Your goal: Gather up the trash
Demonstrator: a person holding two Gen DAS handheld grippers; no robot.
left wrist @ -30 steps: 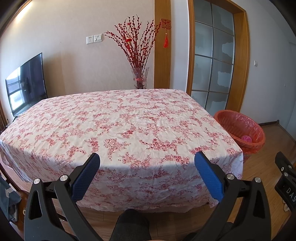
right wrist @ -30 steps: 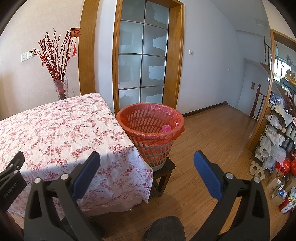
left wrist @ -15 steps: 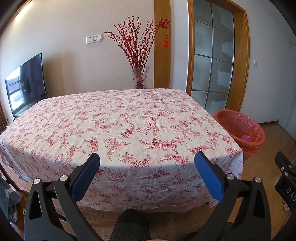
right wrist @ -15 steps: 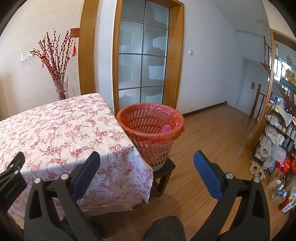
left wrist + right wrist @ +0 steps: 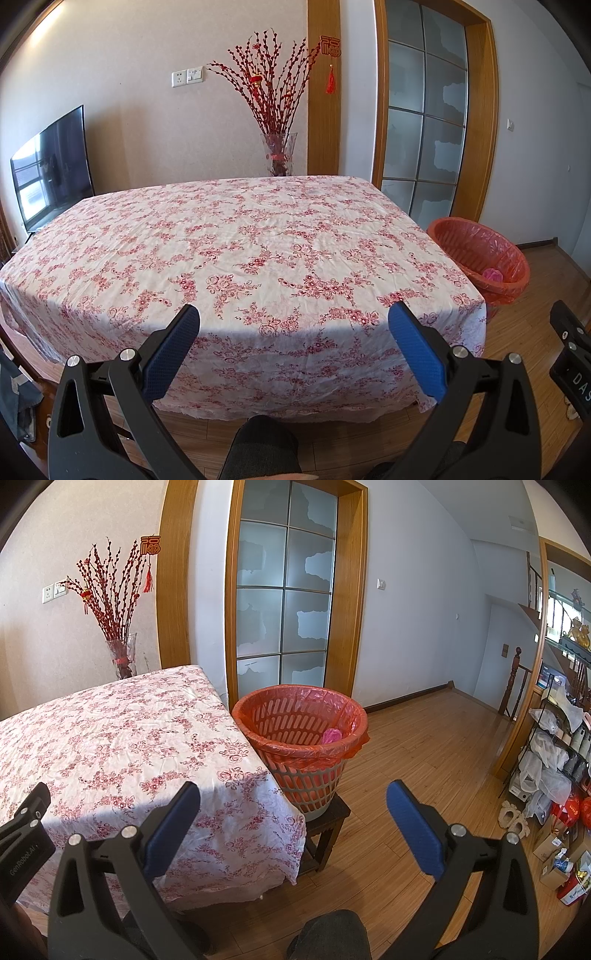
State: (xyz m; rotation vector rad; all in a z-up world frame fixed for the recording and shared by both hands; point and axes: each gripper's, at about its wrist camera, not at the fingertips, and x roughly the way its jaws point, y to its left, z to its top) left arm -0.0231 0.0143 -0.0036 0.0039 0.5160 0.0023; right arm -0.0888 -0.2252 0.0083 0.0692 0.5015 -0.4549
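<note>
At the lower left edge of the right wrist view, the black body of the left gripper [image 5: 22, 853] bears the pale lettering "GenRobot.AI". At the lower right edge of the left wrist view, a label on the right gripper [image 5: 574, 376] reads "DAS", cut off by the frame. A red hanging ornament [image 5: 330, 46] on the door frame carries the character 福.

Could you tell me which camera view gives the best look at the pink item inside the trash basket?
The right wrist view: the trash basket stands near centre, with the pink item visible against its inner wall. In the left wrist view the pink item is only a small patch near the right edge.
</note>
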